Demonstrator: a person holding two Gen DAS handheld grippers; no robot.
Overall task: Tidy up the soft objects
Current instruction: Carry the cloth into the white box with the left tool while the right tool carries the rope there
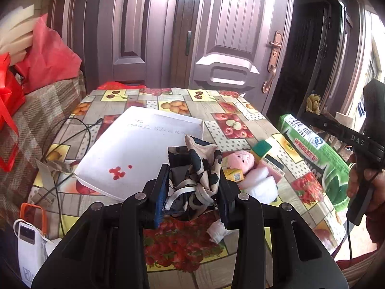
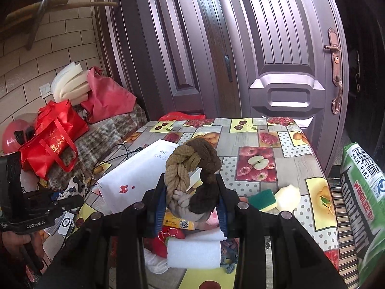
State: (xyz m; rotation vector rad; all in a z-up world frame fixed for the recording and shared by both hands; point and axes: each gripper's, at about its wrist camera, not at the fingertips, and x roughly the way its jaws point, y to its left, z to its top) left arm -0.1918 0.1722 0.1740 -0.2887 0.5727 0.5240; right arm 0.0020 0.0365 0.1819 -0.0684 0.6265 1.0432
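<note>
My left gripper (image 1: 191, 192) is shut on a bundle of black-and-cream patterned cloth (image 1: 202, 168), held above the fruit-print table (image 1: 144, 110). My right gripper (image 2: 191, 204) is shut on a knotted brown, tan and grey braided cloth ring (image 2: 192, 168), also lifted off the table. A white open box (image 1: 137, 149) lies on the table just behind the left gripper. To the right sit a pink plush toy (image 1: 240, 161), a green-and-yellow sponge (image 1: 262, 149) and white foam pieces (image 1: 259, 183). White foam (image 2: 195, 250) also lies under the right gripper.
A large green chewing-gum-print cushion (image 1: 310, 149) stands at the table's right edge. Red bags (image 2: 55, 142) and foam sheets (image 2: 69, 84) pile on a checked sofa at left. Black cables (image 1: 72, 130) and a white power bank (image 1: 28, 240) lie near the left edge. A metal door (image 1: 216, 36) stands behind.
</note>
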